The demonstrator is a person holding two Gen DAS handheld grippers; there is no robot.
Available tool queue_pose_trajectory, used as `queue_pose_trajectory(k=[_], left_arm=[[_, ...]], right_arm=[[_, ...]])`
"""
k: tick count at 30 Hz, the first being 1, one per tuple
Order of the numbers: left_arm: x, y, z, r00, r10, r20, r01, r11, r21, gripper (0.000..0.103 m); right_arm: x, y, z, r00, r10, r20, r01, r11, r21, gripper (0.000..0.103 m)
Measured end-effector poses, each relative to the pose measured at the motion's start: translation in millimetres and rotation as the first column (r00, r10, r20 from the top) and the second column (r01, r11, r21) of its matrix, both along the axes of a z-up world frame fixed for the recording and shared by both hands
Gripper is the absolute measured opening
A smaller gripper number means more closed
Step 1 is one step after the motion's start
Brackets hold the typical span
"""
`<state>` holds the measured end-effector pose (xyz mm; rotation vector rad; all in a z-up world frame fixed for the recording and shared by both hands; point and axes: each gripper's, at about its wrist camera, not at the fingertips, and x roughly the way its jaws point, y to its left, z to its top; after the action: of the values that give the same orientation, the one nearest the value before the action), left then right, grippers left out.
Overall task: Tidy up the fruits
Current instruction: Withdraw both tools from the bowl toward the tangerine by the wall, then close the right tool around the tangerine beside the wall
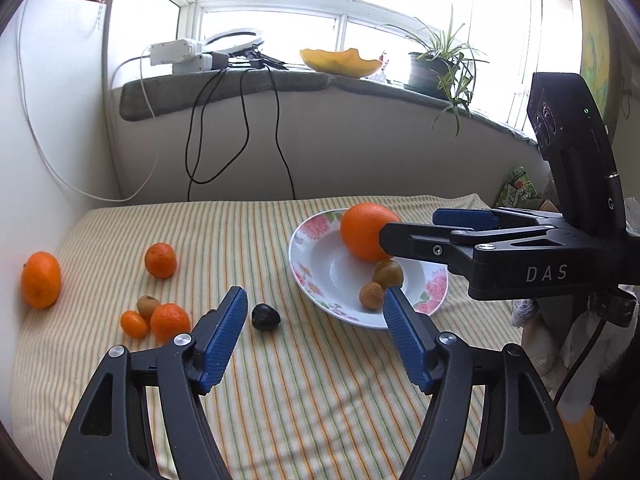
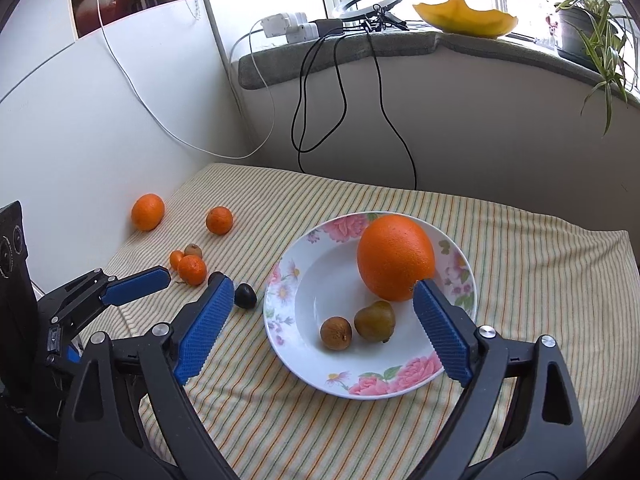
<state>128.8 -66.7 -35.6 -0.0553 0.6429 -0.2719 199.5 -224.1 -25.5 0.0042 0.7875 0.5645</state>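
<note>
— What do we see on the striped cloth (image 2: 520, 248)?

— We see a flowered plate (image 2: 304, 364) with a big orange (image 2: 394, 256), a greenish fruit (image 2: 374, 320) and a brown round fruit (image 2: 335, 333) in it. Left of the plate, on the cloth, lie a dark plum (image 2: 245, 295), two mandarins (image 2: 192, 270) (image 2: 219, 220), a small orange fruit (image 2: 176, 259), a brownish fruit (image 2: 193, 250) and another orange (image 2: 148, 212) near the wall.

— And our claws?

— Our left gripper (image 1: 314, 312) stands wide apart and holds nothing; the plum shows between its fingers. Our right gripper (image 2: 324, 296) is also spread wide and empty, above the plate.
</note>
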Motion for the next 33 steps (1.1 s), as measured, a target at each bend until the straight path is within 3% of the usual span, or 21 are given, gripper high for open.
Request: queue_pose_trajectory(k=[7, 16, 25, 33], left_arm=[[-17, 36, 1, 0.994, 0.103, 0.022, -0.103, 0.995, 0.006, 0.071], [-34, 102, -7, 0.966, 0.26, 0.012, -0.26, 0.965, -0.031, 0.071], [-40, 166, -21, 0.907, 0.421, -0.014, -0.421, 0.904, -0.068, 0.071], [-32, 197, -33, 0.862, 0.506, -0.038, -0.507, 0.855, -0.108, 0.071]], right_arm=[[-2, 32, 10, 0.998, 0.064, 0.0, -0.063, 0.998, 0.023, 0.093], [6, 91, 21, 0.983, 0.183, -0.007, -0.182, 0.982, 0.06, 0.093], [21, 156, 17, 0.958, 0.283, -0.043, -0.278, 0.956, 0.092, 0.093], [36, 211, 13, 0.927, 0.365, -0.079, -0.357, 0.928, 0.105, 0.093]])
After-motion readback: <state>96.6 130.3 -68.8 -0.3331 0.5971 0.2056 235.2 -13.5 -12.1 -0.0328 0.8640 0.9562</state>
